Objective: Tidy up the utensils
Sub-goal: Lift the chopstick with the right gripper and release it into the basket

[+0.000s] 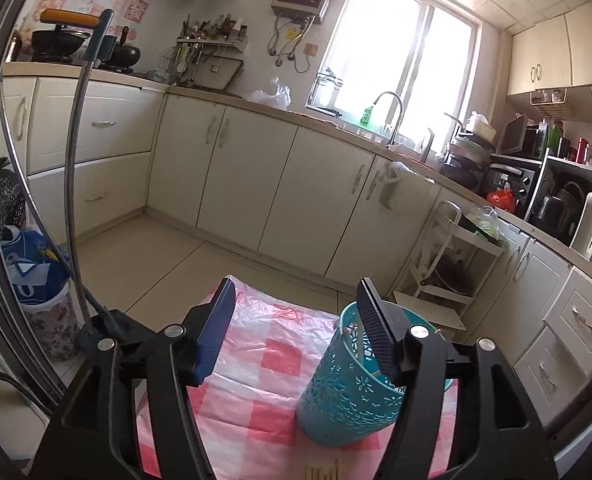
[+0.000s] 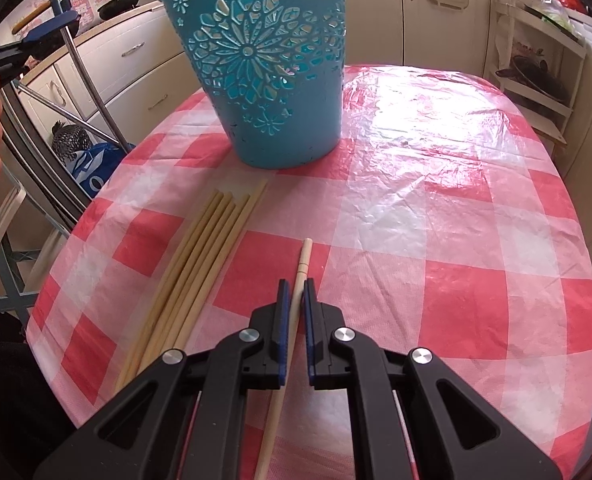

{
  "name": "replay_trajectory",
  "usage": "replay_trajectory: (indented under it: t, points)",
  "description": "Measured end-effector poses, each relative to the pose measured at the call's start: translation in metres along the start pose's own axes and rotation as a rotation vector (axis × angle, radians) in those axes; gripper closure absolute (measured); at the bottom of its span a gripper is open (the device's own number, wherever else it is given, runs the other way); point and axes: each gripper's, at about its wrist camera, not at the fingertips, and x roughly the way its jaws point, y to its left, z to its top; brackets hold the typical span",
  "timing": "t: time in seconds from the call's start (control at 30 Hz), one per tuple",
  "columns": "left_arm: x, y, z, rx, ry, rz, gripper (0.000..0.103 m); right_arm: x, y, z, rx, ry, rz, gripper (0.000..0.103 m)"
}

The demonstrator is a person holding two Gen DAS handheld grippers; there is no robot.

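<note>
The left gripper (image 1: 300, 320) hangs above the table with its jaws spread wide and empty, the blue holder (image 1: 356, 384) standing under its right finger, while the right gripper (image 2: 296, 292) has its jaws drawn narrow around one chopstick (image 2: 303, 264), whose tip pokes out ahead of the pads. Left of that gripper a bundle of about six chopsticks (image 2: 199, 256) lies side by side, pointing toward the holder (image 2: 267, 68). To the right the checked tablecloth (image 2: 436, 220) lies bare up to its rounded edge.
</note>
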Motion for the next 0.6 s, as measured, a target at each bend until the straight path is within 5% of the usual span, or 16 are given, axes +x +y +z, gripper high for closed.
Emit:
replay_trajectory:
  t: [0.2, 0.37, 0.6]
  points:
    - [0.003, 0.012, 0.01, -0.04, 0.025, 0.002, 0.037, 0.002, 0.01, 0.001, -0.057, 0.002, -0.052, 0.096]
    - [0.004, 0.013, 0.012, -0.023, 0.041, 0.005, 0.033, -0.012, -0.006, 0.003, 0.05, -0.005, 0.054, 0.097]
    - [0.007, 0.005, 0.009, 0.01, 0.062, 0.014, 0.031, -0.08, -0.014, 0.037, 0.125, -0.198, 0.221, 0.097]
